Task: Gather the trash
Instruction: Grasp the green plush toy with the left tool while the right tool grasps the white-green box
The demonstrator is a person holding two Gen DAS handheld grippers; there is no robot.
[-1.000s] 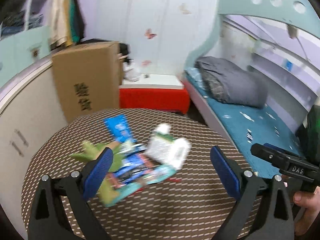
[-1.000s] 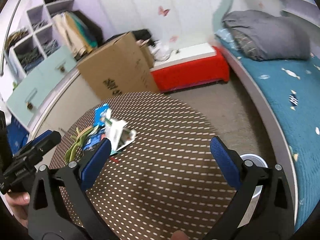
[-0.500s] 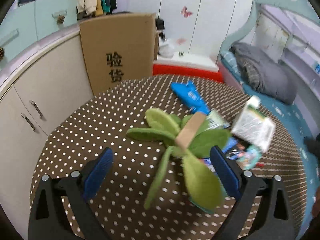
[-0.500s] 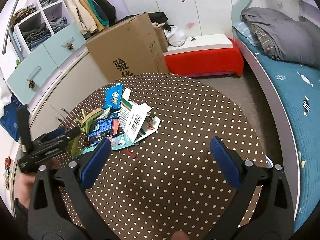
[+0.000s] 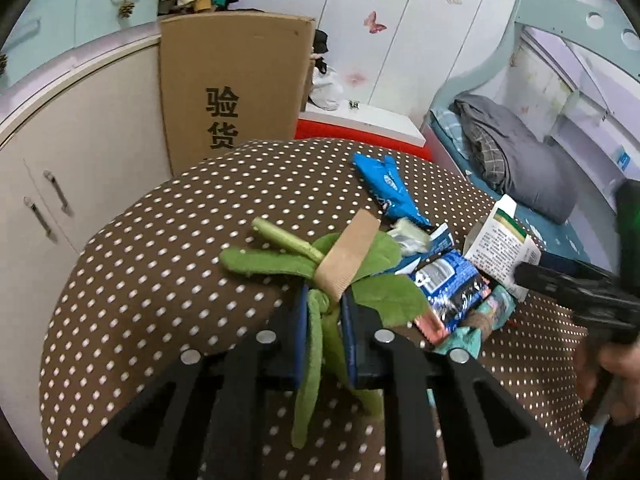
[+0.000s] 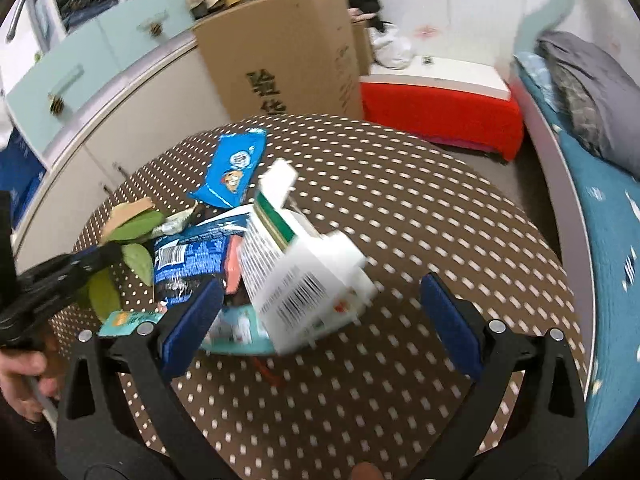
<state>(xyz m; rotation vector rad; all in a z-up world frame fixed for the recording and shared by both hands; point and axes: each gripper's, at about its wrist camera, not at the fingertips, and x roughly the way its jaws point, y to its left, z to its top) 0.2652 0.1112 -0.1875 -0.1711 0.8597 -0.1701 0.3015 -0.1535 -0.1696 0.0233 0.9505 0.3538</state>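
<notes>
The left hand-held gripper is clamped on the stems of the green leafy bunch, which lies on the dotted tabletop beside the wrappers. Best to lift straight up so the drooping leaves clear the blue packet; the right hand-held gripper, jaws apart, frames the white carton

A round table in a brown, white-dotted cloth fills the foreground. Behind it, a tall cardboard box stands against cream cabinets. A red bench meets the teal-sheeted bed, near white butterfly-stickered wardrobe doors.
</notes>
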